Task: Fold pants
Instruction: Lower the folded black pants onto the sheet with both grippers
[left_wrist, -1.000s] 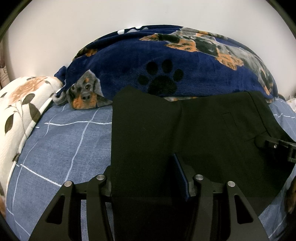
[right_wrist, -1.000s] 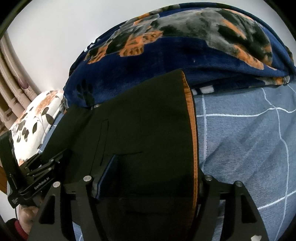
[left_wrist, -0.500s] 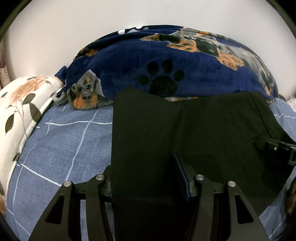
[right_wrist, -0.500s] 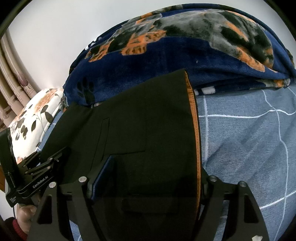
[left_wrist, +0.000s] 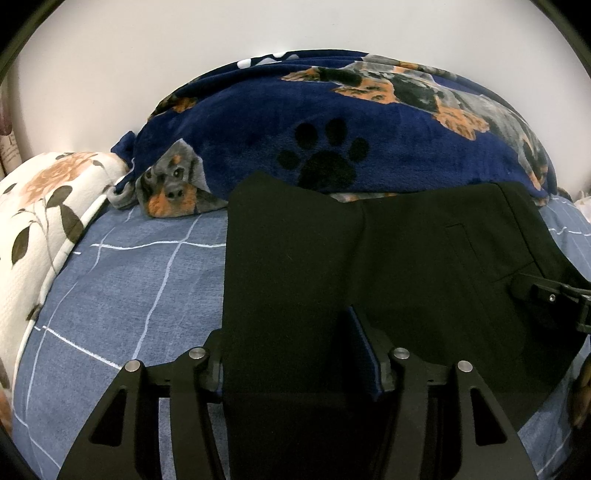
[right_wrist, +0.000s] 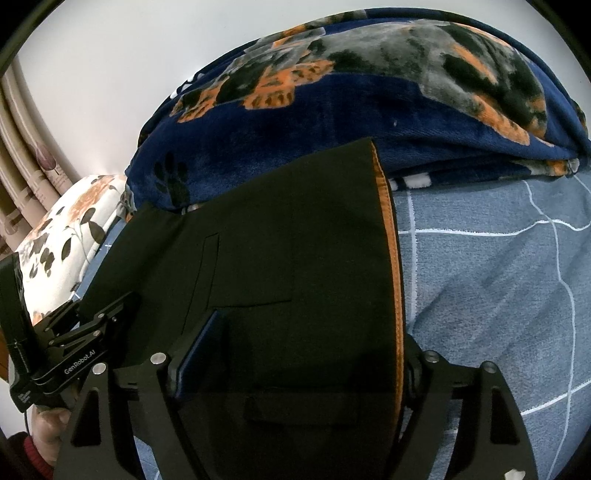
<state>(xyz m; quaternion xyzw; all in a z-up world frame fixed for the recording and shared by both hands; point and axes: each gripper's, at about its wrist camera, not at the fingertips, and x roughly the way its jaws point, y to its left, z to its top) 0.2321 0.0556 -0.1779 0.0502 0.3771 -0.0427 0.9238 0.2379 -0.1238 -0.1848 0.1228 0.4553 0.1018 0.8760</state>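
The black pants (left_wrist: 369, 266) lie folded on the blue checked bed sheet (left_wrist: 129, 288), their far edge against a navy dog-print blanket. In the right wrist view the pants (right_wrist: 277, 266) show a pocket seam and an orange inner lining along the right edge. The near edge of the cloth drapes between the fingers of my left gripper (left_wrist: 295, 354); the jaws stand wide apart. The cloth also lies between the wide-apart fingers of my right gripper (right_wrist: 291, 354). The right gripper's tip shows at the left wrist view's right edge (left_wrist: 546, 291). The left gripper shows at the lower left (right_wrist: 74, 354).
A navy dog-and-paw-print blanket (left_wrist: 351, 140) is heaped along the white wall behind the pants. A white floral pillow (left_wrist: 40, 229) lies at the left. Curtains (right_wrist: 26, 158) hang at the far left. Blue sheet (right_wrist: 498, 295) stretches right of the pants.
The right wrist view has shifted slightly, with the pants edge a little farther along. The left gripper view is almost unchanged.
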